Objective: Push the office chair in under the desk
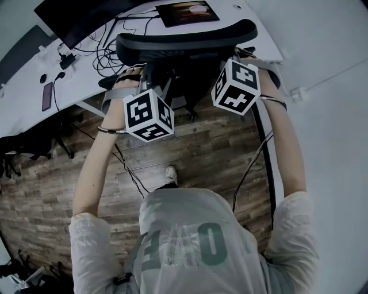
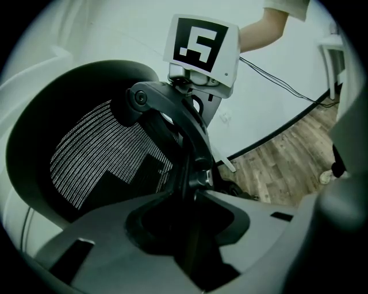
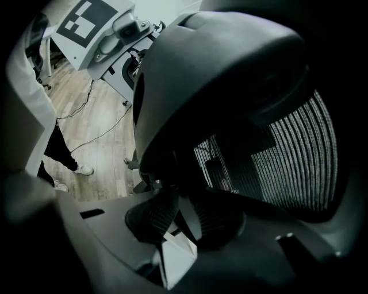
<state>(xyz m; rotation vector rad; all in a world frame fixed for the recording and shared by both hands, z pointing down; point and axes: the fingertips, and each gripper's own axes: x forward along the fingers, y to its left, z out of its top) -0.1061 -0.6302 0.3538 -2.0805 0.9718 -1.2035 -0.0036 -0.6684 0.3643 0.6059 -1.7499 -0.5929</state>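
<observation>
Head view: black mesh-back office chair (image 1: 184, 43) is seen from above w/ its curved top rail at the near edge of the white flat-topped desk (image 1: 26, 106). Seat and base are mostly hidden under the backrest and the arms, so how far they are under the desk can't be told.

Left gripper (image 2: 190, 229): its jaws are clamped on a dark strut of the chair's back frame, which runs straight into the gap between them. Mesh of the backrest is seen to the left of the strut in the left gripper view.

Right gripper (image 3: 184, 229): its jaws are closed on the backrest's lower rim, w/ ribbed mesh pinched between them. The backrest's broad dark frame fills most of the right gripper view.

Both grippers are held on the rear of the chair's back, left one on the left side, right one on the right, w/ marker cubes facing up.

On the desk: dark flat monitor (image 1: 86, 17), dark tablet w/ lit screen (image 1: 187, 12), dark phone (image 1: 47, 96), black cables. Brown wood-plank floor (image 1: 201, 149) lies below, w/ thin black cables trailed across it.
</observation>
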